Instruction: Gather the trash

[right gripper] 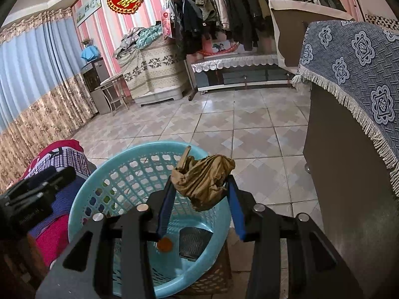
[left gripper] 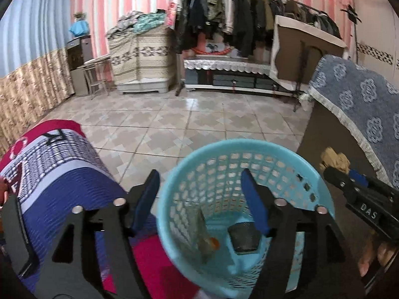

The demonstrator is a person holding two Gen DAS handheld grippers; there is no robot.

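- Left wrist view: the left tool (left gripper: 200,199) hangs over the blue basket (left gripper: 174,194), its jaws wide apart with nothing between the pads.
- No earlier picture is given, so I say only that this tool is empty now.
- Inside the basket, at the bottom, lie a long piece of trash with an orange cap (left gripper: 208,239) and a dark cup (left gripper: 243,236). I judge that part of the collecting is done.
- On the right edge of this view comes the right tool (left gripper: 335,172), and a brown wad (left gripper: 334,160) shows at its tip, beside the basket's rim.
- A striped blanket (left gripper: 62,174) lies to the left of the basket.
- Right wrist view: the right tool (right gripper: 200,189) is partly closed, and its blue pads press both sides of the wad (right gripper: 204,182), a crumpled brown paper.
- The wad is held in the air above the far part of the basket (right gripper: 82,199), not yet inside.
- The orange cap (right gripper: 164,244) and the cup (right gripper: 193,245) show again at the bottom.
- What is left, in my judgement: to open this tool so the wad drops in. Whether more trash lies elsewhere I cannot tell; the floor (right gripper: 249,124) that is in view shows none.
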